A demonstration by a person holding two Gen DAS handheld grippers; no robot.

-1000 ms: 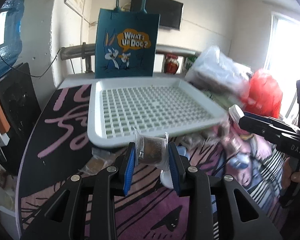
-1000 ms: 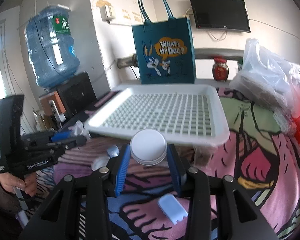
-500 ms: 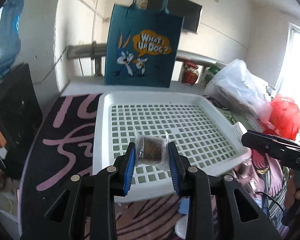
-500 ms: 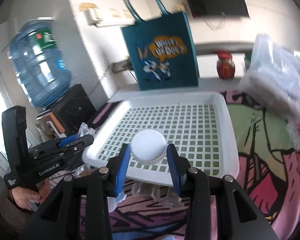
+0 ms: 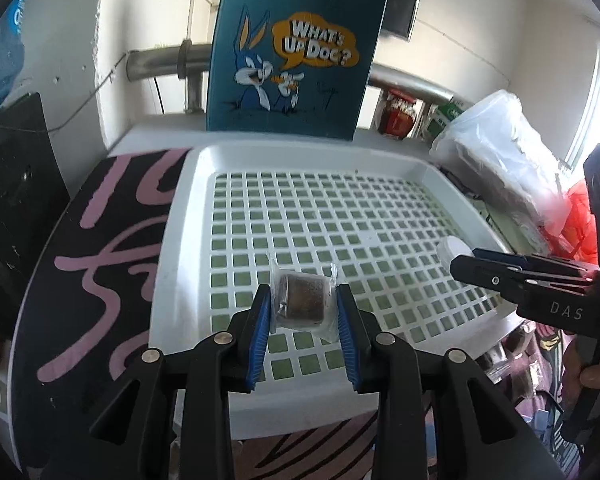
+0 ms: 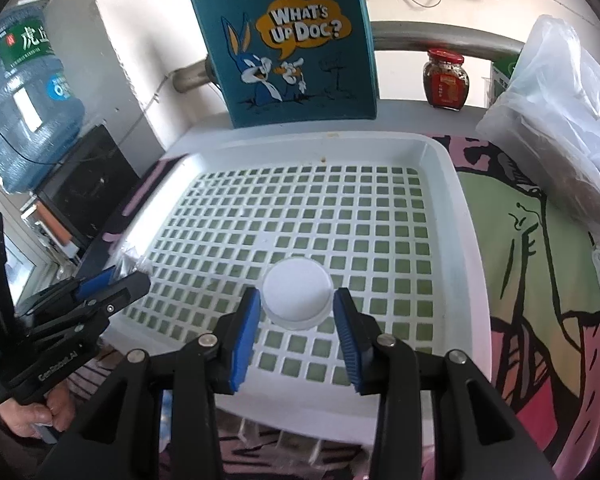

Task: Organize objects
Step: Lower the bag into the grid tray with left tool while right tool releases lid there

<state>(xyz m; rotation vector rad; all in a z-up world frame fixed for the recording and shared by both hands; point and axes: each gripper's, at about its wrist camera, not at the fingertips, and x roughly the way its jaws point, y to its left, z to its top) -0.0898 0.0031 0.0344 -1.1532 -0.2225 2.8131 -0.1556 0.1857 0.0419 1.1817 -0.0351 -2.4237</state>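
The left gripper (image 5: 303,310) is clenched on a small brown block wrapped in clear plastic (image 5: 302,301), its blue pads pressing the wrapper from both sides. The block hangs over the near part of a white plastic tray with a square-grid perforated floor (image 5: 188,216), toward 6 o'clock of that floor.

The right gripper (image 6: 296,312) grasps a round white plastic lid-like disc (image 6: 296,294) between its blue pads, over the same white tray (image 6: 456,184), again toward 6 o'clock. In the left wrist view this gripper enters from 3 o'clock with the disc (image 5: 452,249) at its tip over the tray's right edge.

At the tray's 12 o'clock stands a teal fabric tote bag printed with a cartoon rabbit and "WHAT'S UP DOC?" (image 6: 292,44). At 1 o'clock is a red-lidded glass jar (image 6: 446,80), and at 3 o'clock a clear plastic bag of goods (image 6: 556,120).
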